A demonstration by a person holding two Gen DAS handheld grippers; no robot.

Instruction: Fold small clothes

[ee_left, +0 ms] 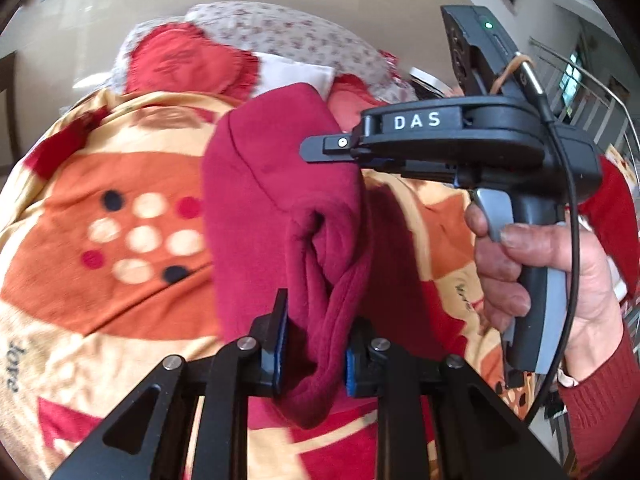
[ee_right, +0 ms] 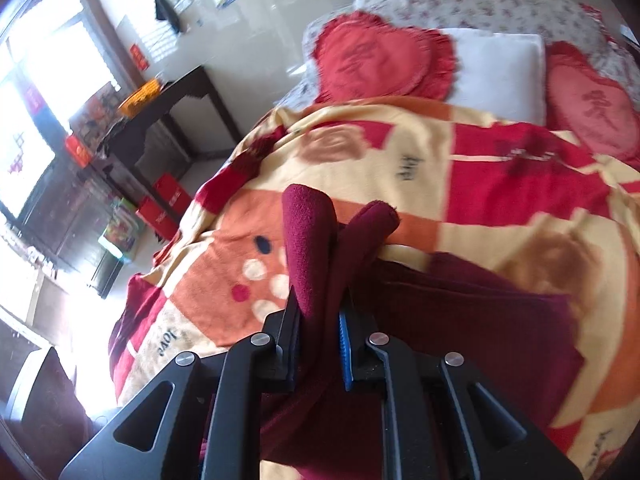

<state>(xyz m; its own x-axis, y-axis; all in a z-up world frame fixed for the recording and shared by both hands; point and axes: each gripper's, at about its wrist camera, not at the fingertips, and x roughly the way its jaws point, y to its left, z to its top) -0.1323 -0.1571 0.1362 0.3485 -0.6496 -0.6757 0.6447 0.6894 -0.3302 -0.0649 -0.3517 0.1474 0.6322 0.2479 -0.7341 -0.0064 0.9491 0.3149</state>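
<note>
Dark red soft fleece garment (ee_left: 280, 200) hangs above the patterned blanket on the bed (ee_left: 120, 208); left gripper (ee_left: 314, 344) and right gripper (ee_right: 320, 340) each clamp a bunched edge; light, limp, non-slippery; regrip flat hems at 12 o'clock.

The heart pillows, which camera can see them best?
The right wrist view. Two red heart pillows show there, big and uncovered, beside a white pillow. The left wrist view shows one heart pillow smaller and blurrier; the other is mostly hidden behind the red garment.
</note>
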